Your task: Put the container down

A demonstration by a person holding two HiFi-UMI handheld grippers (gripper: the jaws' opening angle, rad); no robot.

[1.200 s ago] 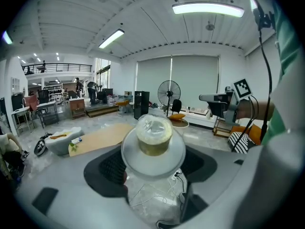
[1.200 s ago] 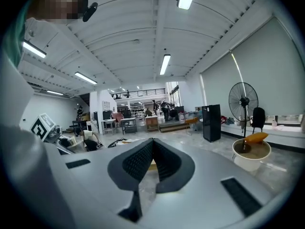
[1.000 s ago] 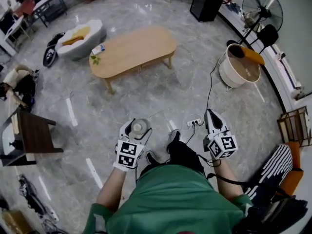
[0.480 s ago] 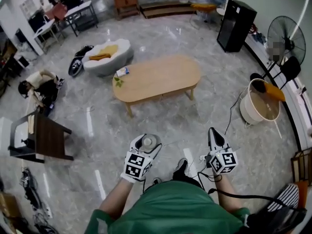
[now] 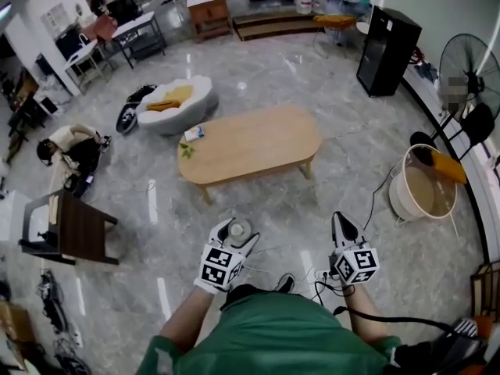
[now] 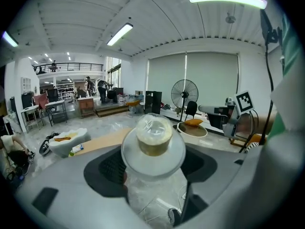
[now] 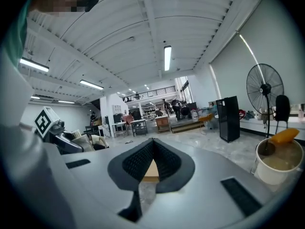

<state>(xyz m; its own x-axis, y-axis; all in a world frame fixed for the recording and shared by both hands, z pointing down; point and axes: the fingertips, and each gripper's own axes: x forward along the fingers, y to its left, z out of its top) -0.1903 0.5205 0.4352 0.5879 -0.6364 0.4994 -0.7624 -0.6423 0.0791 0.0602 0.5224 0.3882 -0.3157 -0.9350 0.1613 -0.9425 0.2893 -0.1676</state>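
**Upright container point(image 5: 240, 229) being carried short of the coffee table point(image 5: 250, 143)**

The left gripper point(image 5: 237, 226) is clamping the clear container point(image 6: 153, 147) between its jaws. The container is standing upright, lid and knob pointing up, long axis vertical, in the air on the person's side of the oval table. The right gripper point(image 5: 338, 223) is hovering alongside, jaws pressed together on nothing. Glossy grey marble floor point(image 5: 156, 201) is spreading around the table, with a white tub point(image 5: 422, 194) standing off to the table's right.

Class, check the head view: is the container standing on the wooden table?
No, the container is gripped in the left claw over the floor, short of the wooden table.
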